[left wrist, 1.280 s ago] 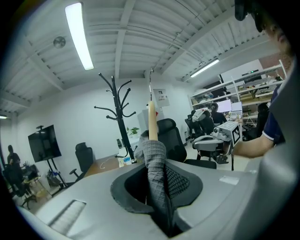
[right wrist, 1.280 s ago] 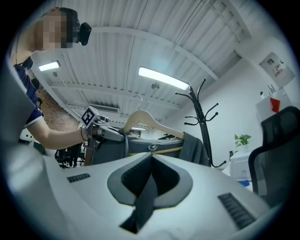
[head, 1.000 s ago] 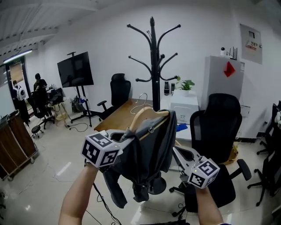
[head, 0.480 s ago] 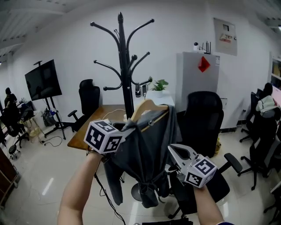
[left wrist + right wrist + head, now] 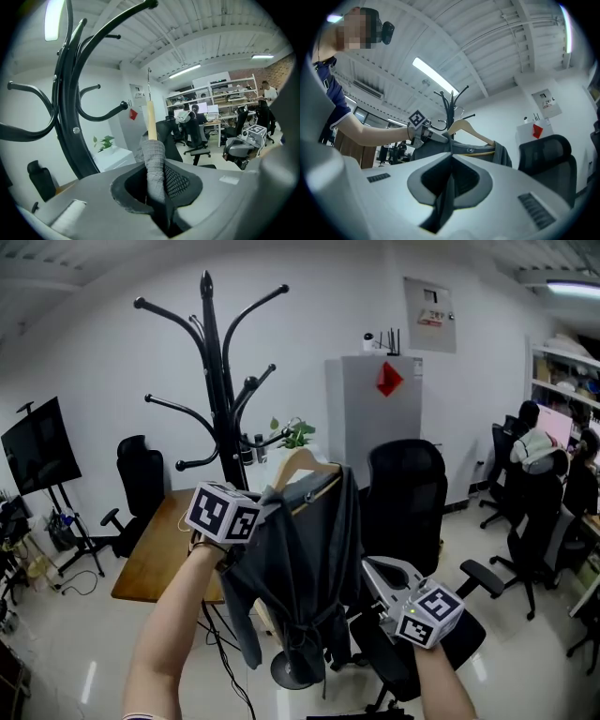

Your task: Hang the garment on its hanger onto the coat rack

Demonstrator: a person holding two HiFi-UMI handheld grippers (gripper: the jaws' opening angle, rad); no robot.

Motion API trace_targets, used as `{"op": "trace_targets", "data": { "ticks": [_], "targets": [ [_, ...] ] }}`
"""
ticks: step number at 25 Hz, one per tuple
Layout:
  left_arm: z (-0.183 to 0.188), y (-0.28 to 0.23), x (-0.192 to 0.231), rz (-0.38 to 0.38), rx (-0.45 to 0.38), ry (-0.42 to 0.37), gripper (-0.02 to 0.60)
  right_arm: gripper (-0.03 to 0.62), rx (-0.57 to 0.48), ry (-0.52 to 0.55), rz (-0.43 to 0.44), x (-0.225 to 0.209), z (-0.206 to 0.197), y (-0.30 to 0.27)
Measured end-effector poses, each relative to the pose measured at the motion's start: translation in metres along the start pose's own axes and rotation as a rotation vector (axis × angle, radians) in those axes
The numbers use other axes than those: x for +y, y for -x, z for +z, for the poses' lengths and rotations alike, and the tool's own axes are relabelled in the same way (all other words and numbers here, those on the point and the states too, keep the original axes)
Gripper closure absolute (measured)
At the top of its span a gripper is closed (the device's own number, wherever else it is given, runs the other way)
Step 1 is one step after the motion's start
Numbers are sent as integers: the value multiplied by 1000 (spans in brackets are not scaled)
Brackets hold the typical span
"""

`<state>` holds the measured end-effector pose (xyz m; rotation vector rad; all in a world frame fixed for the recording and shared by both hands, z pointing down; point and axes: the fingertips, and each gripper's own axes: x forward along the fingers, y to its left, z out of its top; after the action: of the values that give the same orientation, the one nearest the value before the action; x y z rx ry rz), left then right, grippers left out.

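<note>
The left gripper [image 5: 157, 174] jaws pinch shirt [image 5: 305, 559] and hanger [image 5: 302, 463]; right gripper [image 5: 449, 161] jaws are shut, empty. Lift the hook [image 5: 149, 86] over a rack [image 5: 217, 381] arm at ten o'clock.

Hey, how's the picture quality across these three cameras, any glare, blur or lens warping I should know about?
Head view: evenly lit, sharp, fisheye bows the coat rack. Left gripper view: a ceiling lamp blows out white at top left, corners go black, the garment between the jaws looks crisp. Right gripper view: a strip light glares, heavy barrel distortion, yet the hanger reads clearly.
</note>
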<state>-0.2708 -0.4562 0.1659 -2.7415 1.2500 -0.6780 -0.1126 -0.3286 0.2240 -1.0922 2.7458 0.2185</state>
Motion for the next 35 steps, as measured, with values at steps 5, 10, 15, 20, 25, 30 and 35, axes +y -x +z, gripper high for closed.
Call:
{"op": "trace_targets", "data": {
  "ticks": [5, 10, 15, 20, 25, 30, 35],
  "targets": [
    [1, -29, 23, -29, 21, 54, 525, 589, -5, 0, -49, -12, -4, -3],
    [-5, -48, 42, -32, 36, 92, 525, 589, 1, 3, -74, -19, -6, -6],
    [-17, -53, 47, -31, 31, 127, 525, 589, 23, 0, -88, -19, -15, -5],
    [-34, -51, 48, -17, 20, 164, 525, 589, 36, 0, -79, -18, -20, -9],
    [-55, -48, 48, -5, 20, 194, 525, 589, 47, -4, -57, -10, -25, -15],
    [-67, -42, 47, 9, 23, 206, 525, 589, 60, -10, -40, -4, -28, -18],
    [-77, -37, 50, 22, 9, 218, 524, 590, 74, -18, -31, 1, -33, -18]
  ]
}}
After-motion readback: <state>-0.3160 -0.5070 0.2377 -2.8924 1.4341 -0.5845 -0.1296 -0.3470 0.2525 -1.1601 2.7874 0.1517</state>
